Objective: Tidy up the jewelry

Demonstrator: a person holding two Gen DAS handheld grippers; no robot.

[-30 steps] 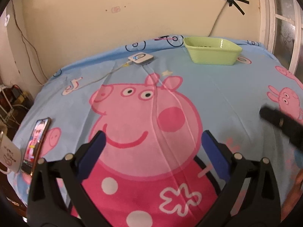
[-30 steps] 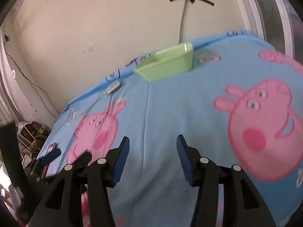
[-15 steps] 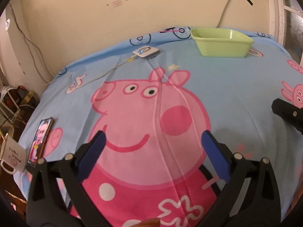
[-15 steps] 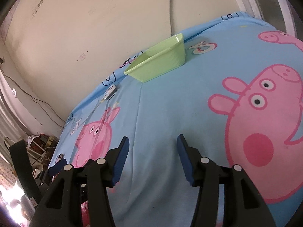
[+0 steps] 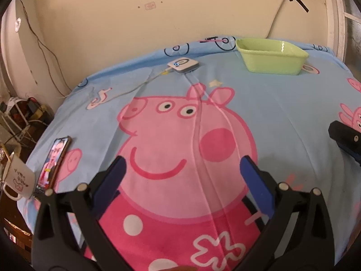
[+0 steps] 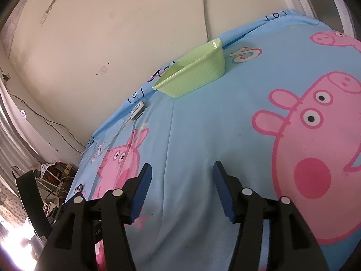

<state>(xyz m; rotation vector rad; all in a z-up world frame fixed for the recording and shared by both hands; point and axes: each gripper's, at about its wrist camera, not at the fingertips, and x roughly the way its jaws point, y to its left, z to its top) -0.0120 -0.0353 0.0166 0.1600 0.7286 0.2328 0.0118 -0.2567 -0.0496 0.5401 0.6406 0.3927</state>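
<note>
A light green plastic basin [image 5: 270,61] stands at the far edge of a bed covered by a blue cartoon-pig sheet [image 5: 282,113]; its inside is mostly hidden and no jewelry shows anywhere. My left gripper [image 5: 182,161] hovers open over the big pink pig print, nothing between its blue pads. My right gripper [image 6: 182,166] hangs over bare blue sheet with its jaws opening and nothing between them; the basin [image 6: 194,79] lies well beyond it. One of its fingers [image 5: 343,135] shows at the right edge of the left wrist view.
A small white device [image 5: 183,65] with a lit ring and a cable lies left of the basin. A phone [image 5: 55,158] and a white mug [image 5: 19,180] sit at the bed's left edge. Wires and clutter fill the floor [image 6: 56,174] beyond it. A wall backs the bed.
The right wrist view has rolled and dropped closer to the sheet, and its jaws stand slightly wider. The left wrist view has tilted a little; its jaws are unchanged.
</note>
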